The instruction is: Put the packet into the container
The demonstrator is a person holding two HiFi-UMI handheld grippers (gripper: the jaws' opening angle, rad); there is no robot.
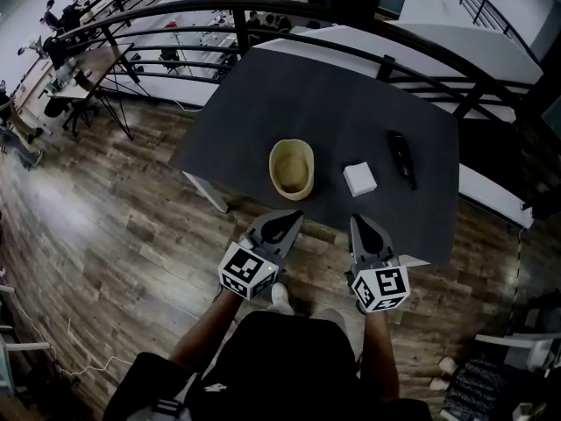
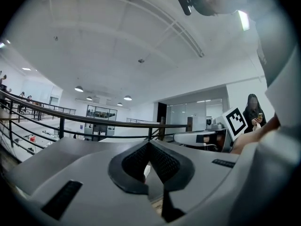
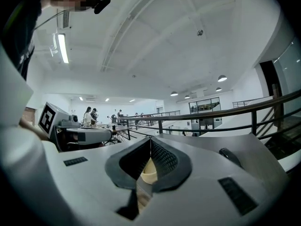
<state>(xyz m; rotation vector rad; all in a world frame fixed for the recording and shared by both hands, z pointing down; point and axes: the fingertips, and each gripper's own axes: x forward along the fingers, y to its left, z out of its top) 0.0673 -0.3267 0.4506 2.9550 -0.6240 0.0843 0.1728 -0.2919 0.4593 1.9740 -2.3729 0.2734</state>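
A white square packet (image 1: pixel 359 179) lies flat on the dark grey table (image 1: pixel 333 103), right of a beige oval container (image 1: pixel 291 168) that stands open and looks empty. Both grippers hover at the table's near edge, apart from both objects. My left gripper (image 1: pixel 294 217) is below the container, its jaws shut to a point with nothing between them. My right gripper (image 1: pixel 358 222) is below the packet, also shut and empty. In the right gripper view a sliver of the container (image 3: pixel 147 171) shows beneath the closed jaws.
A black elongated object (image 1: pixel 402 158) lies on the table right of the packet. A dark metal railing (image 1: pixel 289 7) curves behind the table. Wooden floor (image 1: pixel 114 226) lies to the left. People sit at desks far back left.
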